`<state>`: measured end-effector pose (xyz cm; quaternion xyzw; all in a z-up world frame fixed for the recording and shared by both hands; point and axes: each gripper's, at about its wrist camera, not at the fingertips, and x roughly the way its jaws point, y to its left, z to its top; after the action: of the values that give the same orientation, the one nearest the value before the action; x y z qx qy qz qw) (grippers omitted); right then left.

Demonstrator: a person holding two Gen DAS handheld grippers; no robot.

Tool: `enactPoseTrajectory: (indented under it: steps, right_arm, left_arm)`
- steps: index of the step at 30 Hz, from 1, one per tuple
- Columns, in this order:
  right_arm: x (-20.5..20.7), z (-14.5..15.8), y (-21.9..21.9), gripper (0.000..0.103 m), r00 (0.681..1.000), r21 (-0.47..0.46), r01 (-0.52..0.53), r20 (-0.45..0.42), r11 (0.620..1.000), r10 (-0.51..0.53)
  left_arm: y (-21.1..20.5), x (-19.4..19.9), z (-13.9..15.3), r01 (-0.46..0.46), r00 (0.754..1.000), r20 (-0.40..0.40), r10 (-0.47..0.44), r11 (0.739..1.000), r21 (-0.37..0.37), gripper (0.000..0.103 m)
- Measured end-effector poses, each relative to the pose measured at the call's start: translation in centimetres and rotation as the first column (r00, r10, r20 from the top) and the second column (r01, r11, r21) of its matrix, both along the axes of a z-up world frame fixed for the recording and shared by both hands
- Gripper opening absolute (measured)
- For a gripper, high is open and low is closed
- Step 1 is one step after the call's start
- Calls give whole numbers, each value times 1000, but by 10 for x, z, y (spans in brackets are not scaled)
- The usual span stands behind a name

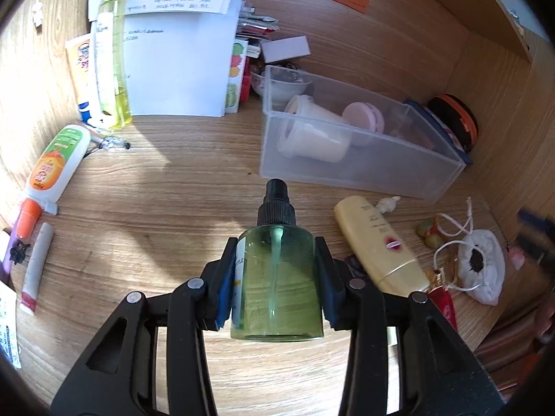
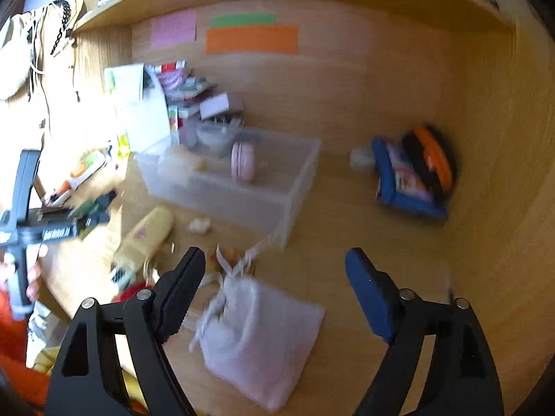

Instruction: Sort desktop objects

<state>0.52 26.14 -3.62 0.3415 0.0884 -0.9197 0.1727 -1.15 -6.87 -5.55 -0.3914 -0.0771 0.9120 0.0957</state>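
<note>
Your left gripper (image 1: 277,277) pinches the green bottle (image 1: 277,284) at lower centre; your right gripper (image 2: 274,291) is spread over the white pouch (image 2: 263,343). The bin (image 1: 364,170), upper right, holds jars, yet tubes and the pouch lie loose, so much seems left. The bottle is clear green, black-capped.

spray bottle (image 1: 277,277): 1 | clear bin (image 1: 360,170): 1 | drawstring pouch (image 2: 260,343): 1 | yellow tube (image 1: 378,246): 1

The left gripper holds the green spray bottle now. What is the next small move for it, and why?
Probably carry the green spray bottle forward and a little right, over the clear plastic bin. The left gripper is already shut on the bottle above the desk, and the bin, holding a white jar and a pink case, has free space.
</note>
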Motion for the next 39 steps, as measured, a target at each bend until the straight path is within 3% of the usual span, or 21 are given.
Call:
enactPoseTrajectory:
  steps: [5, 10, 12, 15, 20, 30, 39]
  right_arm:
    - [-5, -44, -17, 82, 995, 83, -24, 104, 996, 15]
    - [-12, -64, -16, 78, 991, 21, 0, 133, 1000, -2]
    - [-13, -64, -13, 51, 993, 23, 10, 119, 1000, -13]
    - [-15, -57, -4, 33, 993, -4, 15, 114, 1000, -14]
    - [-15, -38, 9, 29, 997, -26, 42, 66, 999, -41]
    - [-25, 38, 21, 29, 991, -116, 28, -124, 993, -42]
    - [-56, 58, -3, 29, 984, -151, -38, -176, 988, 10]
  left_arm:
    - [17, 1, 11, 32, 999, -22, -32, 999, 10, 41]
    - [36, 5, 26, 69, 996, -50, -69, 998, -4, 41]
    - [46, 5, 33, 90, 994, -65, -90, 996, -6, 41]
    - [62, 3, 43, 125, 988, -87, -125, 992, -2, 41]
    - [87, 0, 53, 171, 979, -110, -171, 985, -12, 41]
    - [107, -12, 68, 192, 970, -142, -195, 981, -40, 41]
    - [93, -38, 83, 168, 971, -165, -172, 985, -41, 41]
